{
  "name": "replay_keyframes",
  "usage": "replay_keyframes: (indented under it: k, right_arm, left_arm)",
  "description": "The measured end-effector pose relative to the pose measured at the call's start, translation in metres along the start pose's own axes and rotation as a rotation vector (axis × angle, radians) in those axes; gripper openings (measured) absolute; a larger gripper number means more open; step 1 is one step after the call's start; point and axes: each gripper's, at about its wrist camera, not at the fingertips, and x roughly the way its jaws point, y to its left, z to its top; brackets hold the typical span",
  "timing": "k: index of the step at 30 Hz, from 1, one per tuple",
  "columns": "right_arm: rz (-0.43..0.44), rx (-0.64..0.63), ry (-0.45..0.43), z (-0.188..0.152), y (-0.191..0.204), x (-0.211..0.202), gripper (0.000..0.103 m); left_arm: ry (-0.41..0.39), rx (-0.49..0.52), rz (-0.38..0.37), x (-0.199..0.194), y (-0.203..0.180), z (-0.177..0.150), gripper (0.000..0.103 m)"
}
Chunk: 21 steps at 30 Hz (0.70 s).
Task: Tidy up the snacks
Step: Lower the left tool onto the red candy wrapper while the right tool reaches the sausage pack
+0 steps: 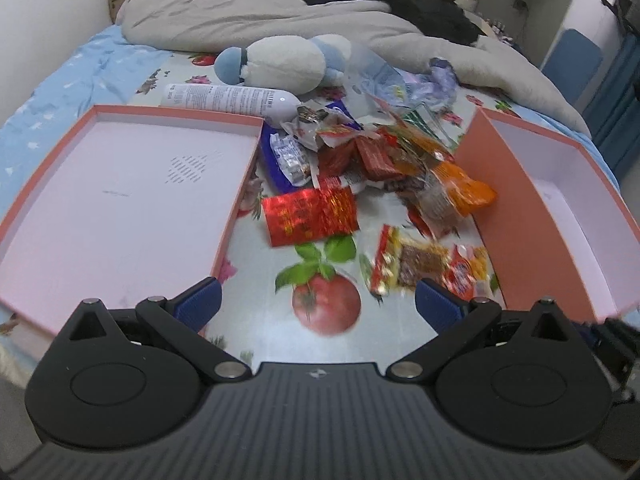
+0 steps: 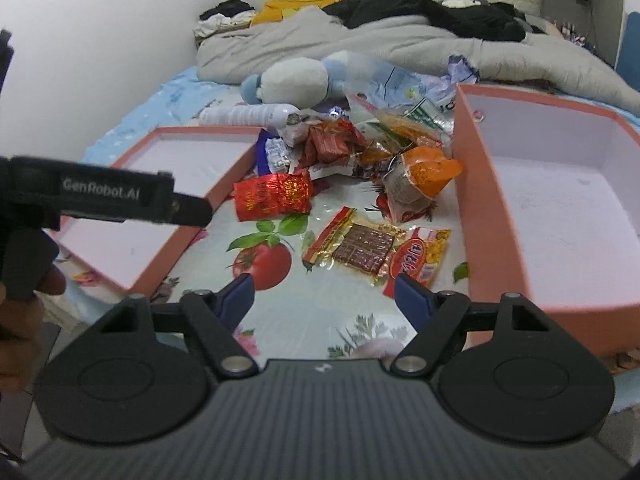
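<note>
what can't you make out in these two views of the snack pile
- Print on the snack pile: too small in both views.
- Brown snack packet: motion-blurred in the left wrist view, sharper in the right.
- Right box: its near end runs off the frame's edge in both views.
- Left box: partly hidden by the left gripper's body in the right wrist view.
- Snacks low in the pile: covered by upper wrappers.

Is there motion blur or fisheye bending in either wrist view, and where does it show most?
Left wrist view: the gold-edged clear packet of brown snack near the bottom right is smeared by motion blur, and the pink cardboard tray has bowed edges. Right wrist view: the same packet looks sharper; the deep pink box curves and blurs toward the frame edge.
</note>
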Motion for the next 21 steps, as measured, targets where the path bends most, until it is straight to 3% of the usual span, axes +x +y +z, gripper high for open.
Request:
replay_keyframes:
  k: [8, 15, 21]
  right_arm:
    - [-0.032, 0.005, 0.041, 0.012, -0.010, 0.066, 0.079]
    - [-0.059, -0.030, 0.082, 0.018, -0.017, 0.113, 0.080]
    - [-0.083, -0.050, 0.096, 0.018, -0.022, 0.142, 0.081]
  left_arm:
    - [0.049, -0.023, -0.072, 0.072, 0.002, 0.030, 0.102]
    - [0.077, -0.047, -0.123, 0.123, 0.001, 0.044, 0.091]
    - [0.080, -0.036, -0.099, 0.155, -0.001, 0.052, 0.083]
